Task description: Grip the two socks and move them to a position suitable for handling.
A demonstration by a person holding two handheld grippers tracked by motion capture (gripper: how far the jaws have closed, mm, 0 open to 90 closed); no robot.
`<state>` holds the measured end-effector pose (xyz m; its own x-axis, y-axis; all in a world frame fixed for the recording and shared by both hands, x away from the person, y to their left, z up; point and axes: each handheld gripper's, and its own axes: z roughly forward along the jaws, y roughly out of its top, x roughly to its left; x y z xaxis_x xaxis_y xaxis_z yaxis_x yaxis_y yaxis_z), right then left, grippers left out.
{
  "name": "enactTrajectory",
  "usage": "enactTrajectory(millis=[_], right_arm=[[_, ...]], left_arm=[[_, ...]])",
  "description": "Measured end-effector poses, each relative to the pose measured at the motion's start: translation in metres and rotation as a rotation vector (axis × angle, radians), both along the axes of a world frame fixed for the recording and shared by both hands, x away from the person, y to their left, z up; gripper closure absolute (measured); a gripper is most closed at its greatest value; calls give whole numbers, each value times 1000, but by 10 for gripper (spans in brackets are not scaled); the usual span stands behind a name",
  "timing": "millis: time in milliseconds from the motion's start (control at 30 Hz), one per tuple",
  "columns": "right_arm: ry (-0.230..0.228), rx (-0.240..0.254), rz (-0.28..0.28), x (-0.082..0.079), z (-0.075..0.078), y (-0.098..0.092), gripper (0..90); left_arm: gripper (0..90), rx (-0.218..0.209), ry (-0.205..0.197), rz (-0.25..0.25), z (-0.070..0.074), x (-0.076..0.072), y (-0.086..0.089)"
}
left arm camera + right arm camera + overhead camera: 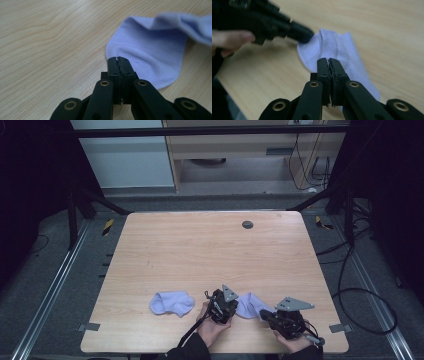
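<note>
— What are the claws doing?

— The left claw has its jaws pressed together on the edge of the lavender sock, pinching the fabric at the rounded end. The right claw is clamped the same way on the sock's other end, by the ribbed cuff.

— So one sock between both?

— Yes — it lies near the front edge of the table, stretched between the left claw and the right claw. Gripping both ends looks meant for lifting or spreading it flat.

— And the other one?

— A second lavender sock lies apart, to the left, on the table — probably the mate it will be paired with.
</note>
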<state>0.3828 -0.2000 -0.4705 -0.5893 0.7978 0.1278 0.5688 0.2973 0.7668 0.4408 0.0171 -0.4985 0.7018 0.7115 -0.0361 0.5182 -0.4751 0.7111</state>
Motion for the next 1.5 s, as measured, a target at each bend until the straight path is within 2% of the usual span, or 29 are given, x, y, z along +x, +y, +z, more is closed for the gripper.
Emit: enactTrajectory(millis=[133,233,333,433,533,633,700,800,900,1000,1200,1267,1333,1500], right_arm=[[-60,25,-82,8,7,-7,881],[-74,34,-147,19,8,-13,880],[-70,4,-189,29,3,-16,879],[-58,-9,-221,34,-1,-20,876],[-65,-22,-258,38,-2,-26,862],[-63,-54,-284,43,-4,-31,806],[-81,-83,-298,45,-5,-35,753],[-106,-82,-309,44,-4,-39,697],[-110,-83,-303,44,-3,-41,648],[-117,-95,-297,45,-3,-42,620],[-148,-78,-291,44,2,-43,571],[-142,-81,-286,44,0,-42,568],[-116,-96,-272,46,-4,-40,565],[-66,-152,-257,51,-16,-38,594]], left_arm=[[888,1,0,-5,0,0,0],[889,2,0,-7,0,1,0],[888,3,-2,-9,0,1,0],[889,8,-5,-9,0,0,0],[888,6,-7,-8,0,0,0],[887,4,-9,-3,0,0,0],[886,4,-11,0,0,0,-1],[884,4,-12,4,0,0,-1],[878,1,-12,6,-1,0,-1],[874,-1,-11,8,-1,0,0],[868,-4,-12,11,-1,0,0],[867,-5,-13,11,-1,0,0],[867,-5,-14,12,-1,0,0],[878,-9,-15,15,-1,0,0]])
